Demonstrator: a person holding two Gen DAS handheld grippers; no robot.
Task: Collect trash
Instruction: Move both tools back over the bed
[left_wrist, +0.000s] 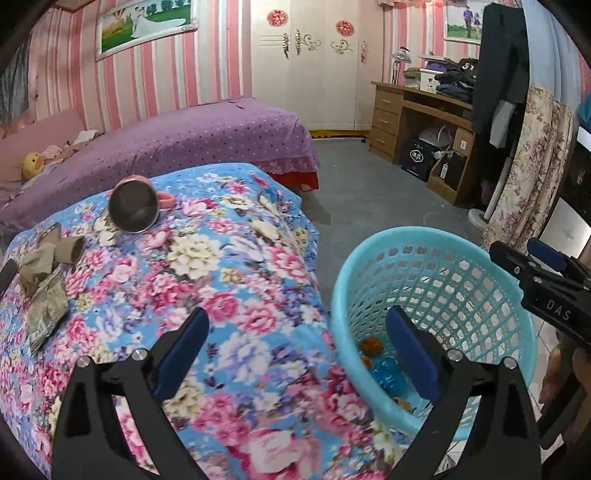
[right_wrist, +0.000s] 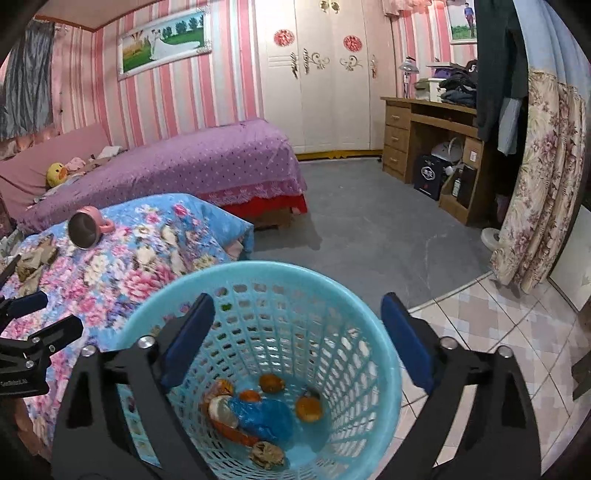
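Both claws are held spread and empty, the right claw (right_wrist: 297, 332) tilted over the basket (right_wrist: 384, 354), whose near rim is hidden, the left claw (left_wrist: 295, 343) beside it.

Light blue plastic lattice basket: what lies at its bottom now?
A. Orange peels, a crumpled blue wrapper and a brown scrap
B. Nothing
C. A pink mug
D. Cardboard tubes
A: the right wrist view looks down into the light blue plastic lattice basket at orange peels, a crumpled blue wrapper and a brown scrap.

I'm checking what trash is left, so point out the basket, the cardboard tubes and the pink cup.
basket (right_wrist: 384, 354): right wrist view, near rim.
cardboard tubes (left_wrist: 70, 249): left wrist view, tube's open end.
pink cup (left_wrist: 133, 212): left wrist view, steel base.
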